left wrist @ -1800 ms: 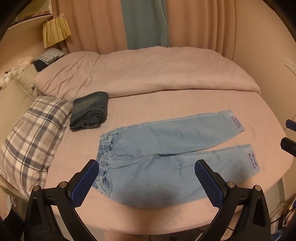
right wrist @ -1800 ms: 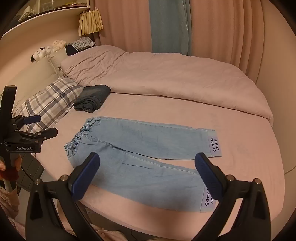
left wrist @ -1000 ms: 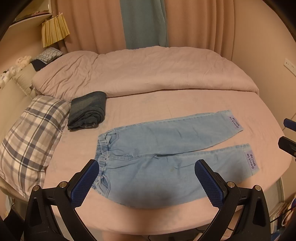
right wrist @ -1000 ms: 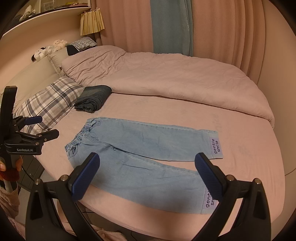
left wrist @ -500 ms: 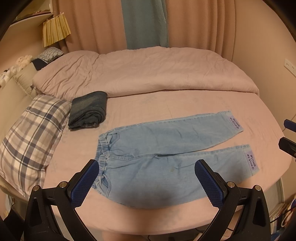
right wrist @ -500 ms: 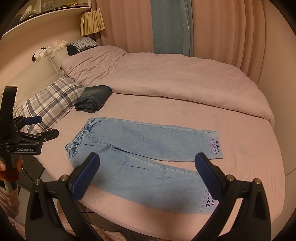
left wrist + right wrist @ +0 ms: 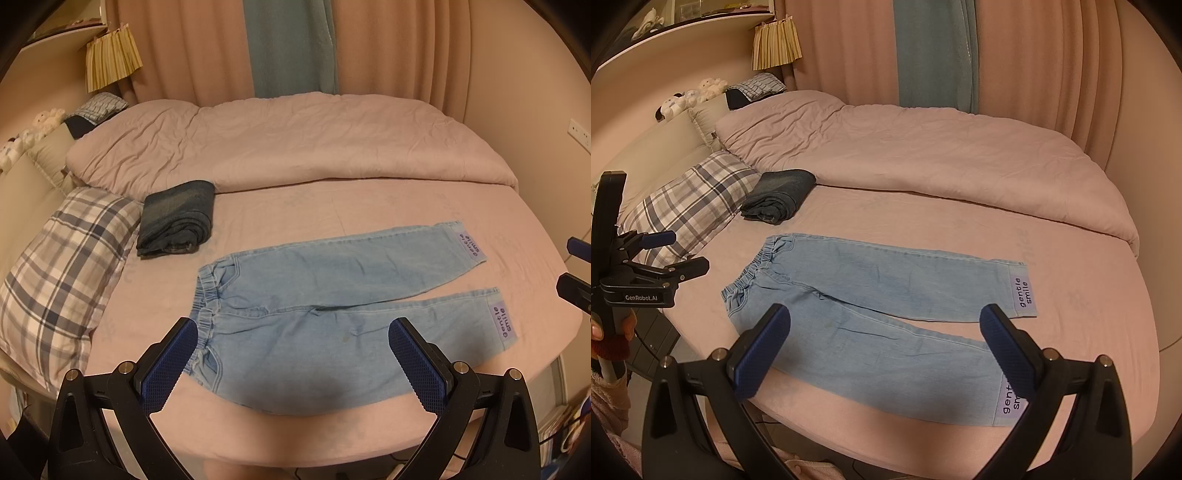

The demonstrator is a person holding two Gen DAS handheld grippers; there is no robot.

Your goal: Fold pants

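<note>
Two grippers hover above the near edge of the pink-sheeted bed point(image 7: 332, 206), both with jaws spread wide and holding nothing. The left gripper point(image 7: 293, 363) sits over the waistband end of the light blue denim pants point(image 7: 332, 295); the right gripper point(image 7: 886, 350) sits over the near leg. These pants lie flat, unfolded, legs slightly apart, waistband toward the plaid pillow point(image 7: 62, 266). One folded dark denim garment point(image 7: 177, 218) rests beside that pillow.
</note>
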